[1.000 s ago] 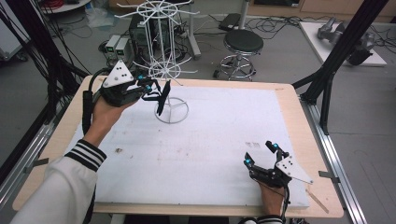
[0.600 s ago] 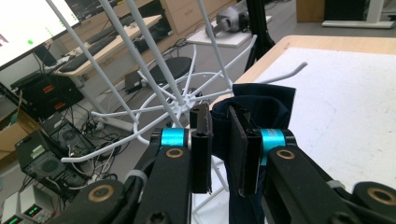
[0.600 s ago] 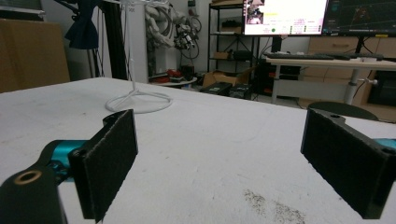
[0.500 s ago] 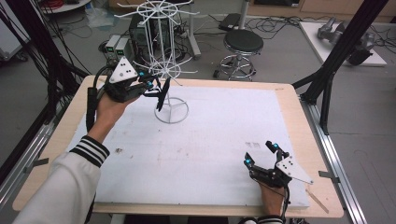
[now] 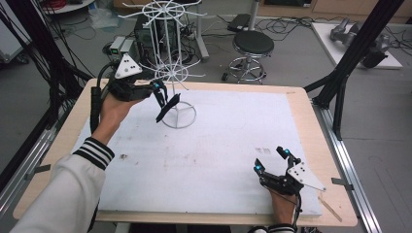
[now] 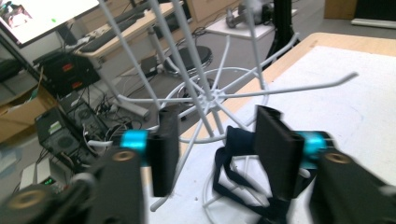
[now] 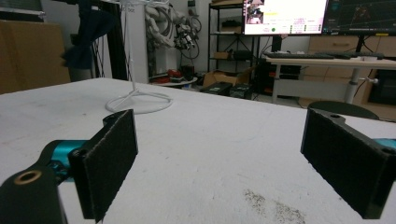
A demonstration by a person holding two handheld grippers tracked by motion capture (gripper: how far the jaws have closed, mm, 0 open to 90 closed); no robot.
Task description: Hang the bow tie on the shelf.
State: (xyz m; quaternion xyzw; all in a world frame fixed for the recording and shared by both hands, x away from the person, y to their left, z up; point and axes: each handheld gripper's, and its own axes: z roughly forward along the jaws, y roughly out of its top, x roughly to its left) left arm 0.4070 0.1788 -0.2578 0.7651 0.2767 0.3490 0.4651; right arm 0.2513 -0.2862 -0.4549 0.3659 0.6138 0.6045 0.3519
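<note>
R gripper (image 5: 272, 161) near the table's (image 5: 291, 104) front right corner, jaws wide, nothing in them. L gripper (image 5: 163, 92) by far left corner, jaws just opened; one dark strap (image 5: 167, 107) hangs on one wire rack (image 5: 171, 73), just past its tips.

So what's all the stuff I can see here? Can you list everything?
Wire rack: one, white, far left of the table, ring base on the mat.
Strap: one, dark blue, hanging on the rack's lower arm.
Mat: one, white, covering the table.
Table: one, light wood.
Stool: one, black seat, on the floor beyond the table.
Left gripper: one, black, by the rack, jaws just opened around the strap without pressing it.
Right gripper: one, black, near right corner, open, nothing in it.
</note>
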